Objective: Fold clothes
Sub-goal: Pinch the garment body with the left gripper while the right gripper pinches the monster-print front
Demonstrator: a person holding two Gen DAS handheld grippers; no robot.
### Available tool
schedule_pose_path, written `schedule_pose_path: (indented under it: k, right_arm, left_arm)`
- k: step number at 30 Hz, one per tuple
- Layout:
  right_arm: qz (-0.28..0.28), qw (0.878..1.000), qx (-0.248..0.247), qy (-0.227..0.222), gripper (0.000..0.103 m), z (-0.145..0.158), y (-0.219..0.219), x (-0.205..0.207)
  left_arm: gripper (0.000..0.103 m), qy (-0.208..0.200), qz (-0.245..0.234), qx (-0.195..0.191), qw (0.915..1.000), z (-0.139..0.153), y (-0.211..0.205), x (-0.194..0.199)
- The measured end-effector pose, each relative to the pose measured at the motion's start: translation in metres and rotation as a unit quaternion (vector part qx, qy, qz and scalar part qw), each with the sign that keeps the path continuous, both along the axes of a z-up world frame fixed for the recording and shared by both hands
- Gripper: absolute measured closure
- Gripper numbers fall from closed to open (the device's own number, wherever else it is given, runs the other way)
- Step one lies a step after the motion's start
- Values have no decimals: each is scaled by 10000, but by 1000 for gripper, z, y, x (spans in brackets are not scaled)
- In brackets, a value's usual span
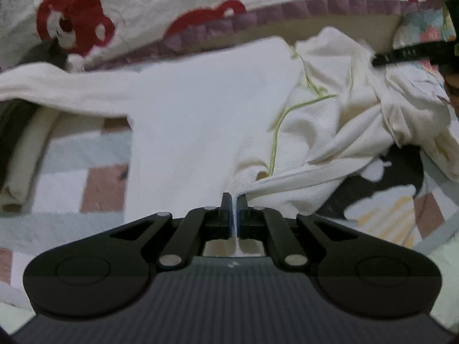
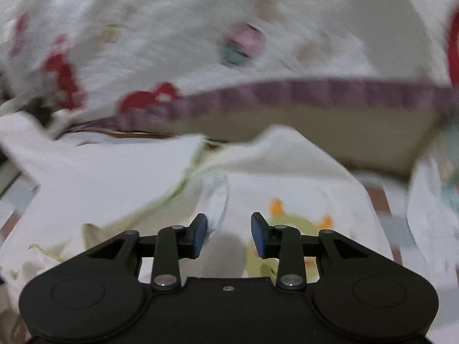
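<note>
the left gripper point(image 1: 234, 200) is clamped on a thin pinched edge of the white waffle-knit garment with lime-green stitching point(image 1: 287, 132), which lies crumpled across the pastel checked blanket point(image 1: 71, 177) covering the bed, its smoother white half spread toward the bed's far edge below the cream quilt printed with red bears and edged in purple point(image 1: 114, 14). the right gripper point(image 2: 229, 236) stands with its jaws apart, nothing pressed between the blue pads point(image 2: 200, 235), hovering over a part of the garment that carries a green and orange print point(image 2: 292, 220); this view is blurred. the step in hand looks like taking two edges to draw the cloth flat. to do it well, the right gripper should close on a single layer at an edge, not a bunched ridge, then both pull apart evenly so the twist near the far right side opens out. no containers are visible.
</note>
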State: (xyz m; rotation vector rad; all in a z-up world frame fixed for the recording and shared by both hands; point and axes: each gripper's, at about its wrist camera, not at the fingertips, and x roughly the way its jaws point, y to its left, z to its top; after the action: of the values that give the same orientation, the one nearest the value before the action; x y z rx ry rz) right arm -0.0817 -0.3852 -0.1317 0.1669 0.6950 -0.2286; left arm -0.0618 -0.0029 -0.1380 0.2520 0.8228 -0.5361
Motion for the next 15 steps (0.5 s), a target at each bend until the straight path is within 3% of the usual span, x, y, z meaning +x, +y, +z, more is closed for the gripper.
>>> schedule_pose_path:
  k: [3, 7, 9, 11, 13, 15]
  right_arm:
    - [-652, 9958, 527, -376, 63, 10, -5, -39]
    - [-311, 9871, 864, -1313, 63, 25, 13, -126]
    - [333, 9854, 1107, -1250, 64, 16, 27, -154]
    - [783, 9853, 1227, -893, 63, -6, 42, -169]
    - [1023, 9905, 768, -497, 52, -31, 62, -174]
    - [1156, 9928, 214, -238, 52, -51, 75, -172]
  left_arm:
    - [101, -161, 115, -167, 9997, 3, 2, -1]
    - [101, -338, 237, -257, 9988, 6, -4, 3]
    - [101, -483, 278, -181, 9983, 9, -7, 4]
    - [101, -693, 251, 57, 9973, 11, -13, 1]
    - [101, -822, 192, 96, 9964, 14, -15, -3]
    - [101, -805, 198, 33, 9965, 17, -14, -4]
